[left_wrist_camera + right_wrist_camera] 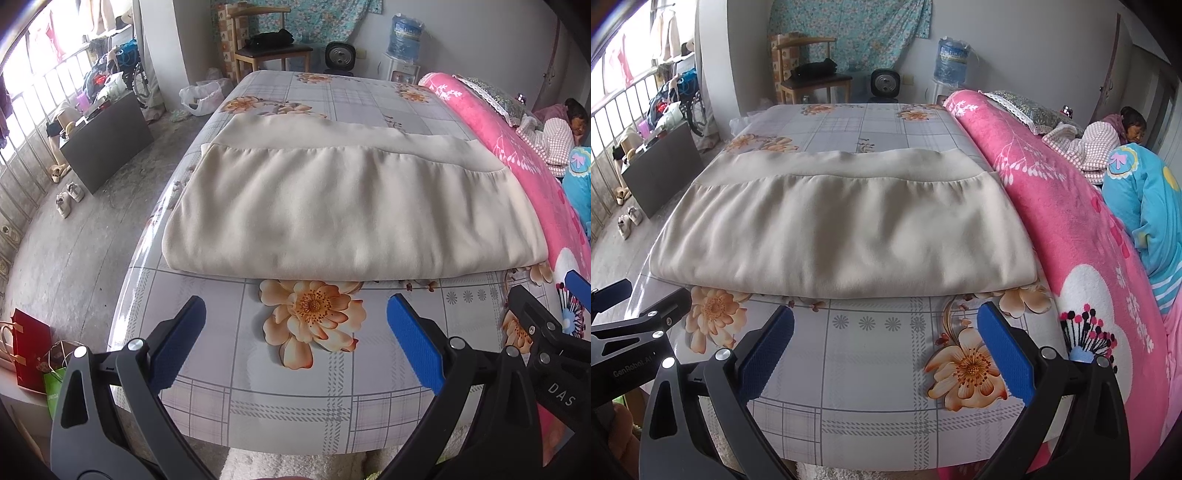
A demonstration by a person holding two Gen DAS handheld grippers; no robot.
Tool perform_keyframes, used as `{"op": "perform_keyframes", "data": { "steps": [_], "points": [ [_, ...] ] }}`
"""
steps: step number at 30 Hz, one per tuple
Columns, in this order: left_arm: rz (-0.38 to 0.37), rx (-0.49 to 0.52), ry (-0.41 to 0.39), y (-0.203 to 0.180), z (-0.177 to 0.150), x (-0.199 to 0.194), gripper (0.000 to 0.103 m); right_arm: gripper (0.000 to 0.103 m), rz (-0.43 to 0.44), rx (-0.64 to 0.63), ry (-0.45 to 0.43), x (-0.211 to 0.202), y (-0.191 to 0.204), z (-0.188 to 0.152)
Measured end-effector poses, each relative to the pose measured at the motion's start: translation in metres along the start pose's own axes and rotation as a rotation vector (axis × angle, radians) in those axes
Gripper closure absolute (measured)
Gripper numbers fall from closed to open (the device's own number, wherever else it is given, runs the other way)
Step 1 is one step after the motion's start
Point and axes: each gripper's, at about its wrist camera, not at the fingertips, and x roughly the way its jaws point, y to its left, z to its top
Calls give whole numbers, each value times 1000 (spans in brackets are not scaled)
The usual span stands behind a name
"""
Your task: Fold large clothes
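Cream garment point(332, 206) lies folded in half on the floral bench point(295, 387), near fold edge just beyond both tools. Left tool point(295, 343) and right tool point(886, 347) spread wide, empty, hovering short of it. Between folds; next: pinch corners, fold again.

A folded garment point(347, 206) lies on a table point(280, 398), its near fold set back from the front edge. Before it, above the bare front strip, hang the left gripper point(295, 332) and the right gripper point(886, 336), side by side, jaws apart, touching nothing. A blanket point(1052, 206) runs along the table's right side. Behind the table stand a chair point(812, 74), a fan point(884, 83) and a water dispenser point(404, 55).
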Motion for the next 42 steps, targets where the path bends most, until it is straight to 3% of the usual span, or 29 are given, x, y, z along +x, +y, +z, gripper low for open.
{"op": "perform_keyframes", "data": {
  "steps": [42],
  "points": [
    [0,-5,-17,-2,2,-7,8,6,-12,-7,-7,-8,-1,2]
  ]
}}
